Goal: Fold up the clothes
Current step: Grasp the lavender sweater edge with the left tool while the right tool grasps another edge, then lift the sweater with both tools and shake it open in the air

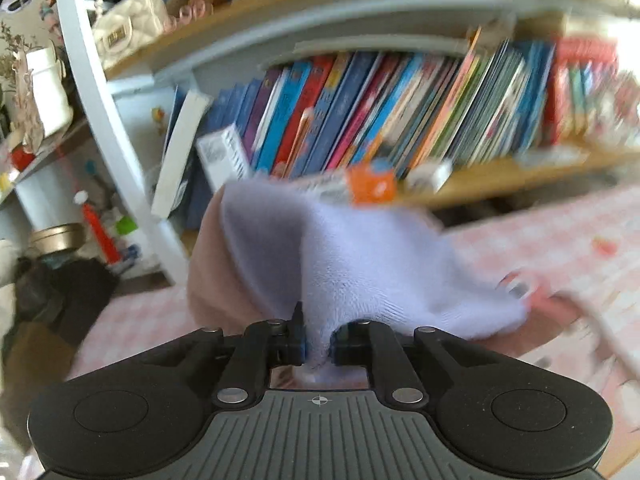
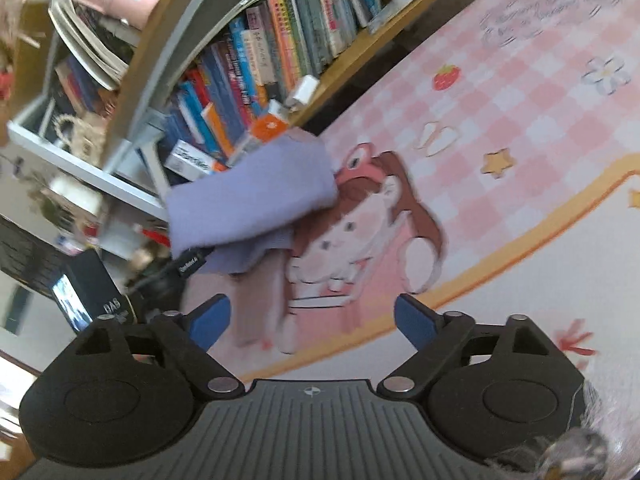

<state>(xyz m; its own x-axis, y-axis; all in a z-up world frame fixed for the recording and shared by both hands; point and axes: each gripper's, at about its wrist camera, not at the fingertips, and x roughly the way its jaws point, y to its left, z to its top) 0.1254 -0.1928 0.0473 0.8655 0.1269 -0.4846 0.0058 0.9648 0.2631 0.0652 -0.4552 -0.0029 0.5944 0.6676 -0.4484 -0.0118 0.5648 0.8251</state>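
My left gripper [image 1: 318,344] is shut on a lavender knit garment [image 1: 360,264], which bulges up in front of its fingers with a pink fabric layer [image 1: 216,280] behind it. In the right wrist view the same lavender garment [image 2: 248,200] hangs lifted above the pink checked mat [image 2: 520,120], with the left gripper's dark body under it. My right gripper [image 2: 312,320] is open and empty, its blue pads [image 2: 210,320] wide apart, to the right of the garment and above the mat.
A bookshelf [image 1: 400,112] full of coloured books stands just beyond the mat and shows in the right wrist view [image 2: 260,52] too. A white shelf frame [image 1: 100,112] with a quilted bag [image 1: 124,20] is at left. Small boxes [image 1: 372,186] lie on the lower shelf edge.
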